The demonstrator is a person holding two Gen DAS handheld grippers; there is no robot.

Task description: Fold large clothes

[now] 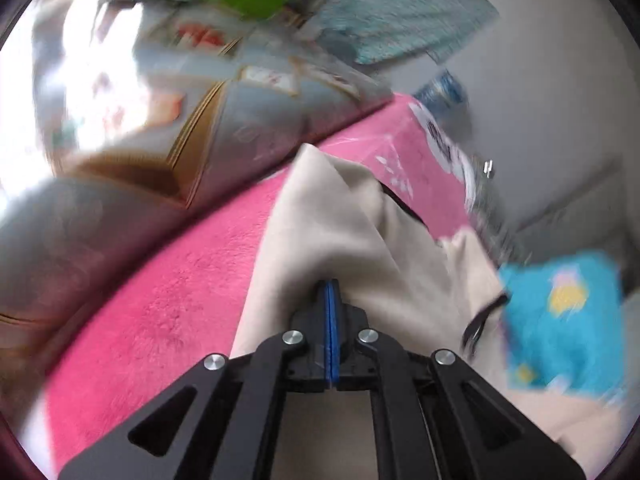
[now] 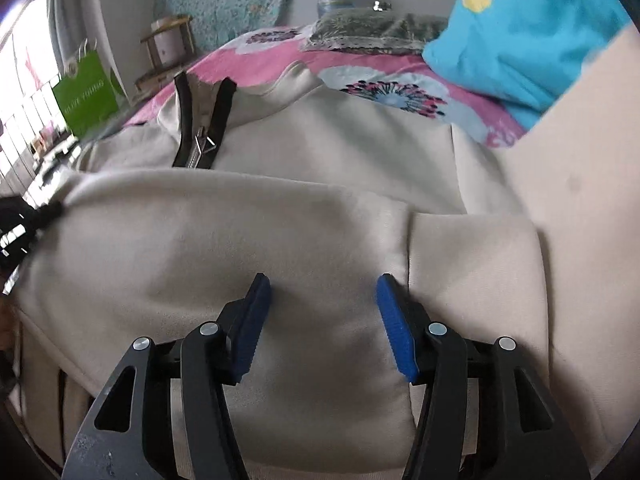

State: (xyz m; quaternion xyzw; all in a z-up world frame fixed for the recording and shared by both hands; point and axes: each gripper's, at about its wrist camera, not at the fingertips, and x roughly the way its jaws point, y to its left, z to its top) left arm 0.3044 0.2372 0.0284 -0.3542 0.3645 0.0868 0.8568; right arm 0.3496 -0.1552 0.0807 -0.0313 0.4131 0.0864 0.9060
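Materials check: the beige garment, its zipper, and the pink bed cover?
Beige garment: looks like matte fleece or sweatshirt knit, with soft thick folds and no sheen. Zipper: black fabric tape with a shiny pull, probably metal. Pink bed cover: plush, fuzzy pile, likely synthetic fleece.

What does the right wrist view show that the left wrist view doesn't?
Right wrist only: the garment's black zipper, the right gripper open above the cloth, and a wooden stool. Left wrist only: the left gripper shut on a fold of the cloth. Both: the beige garment, pink bedspread, blue cushion and green bag.
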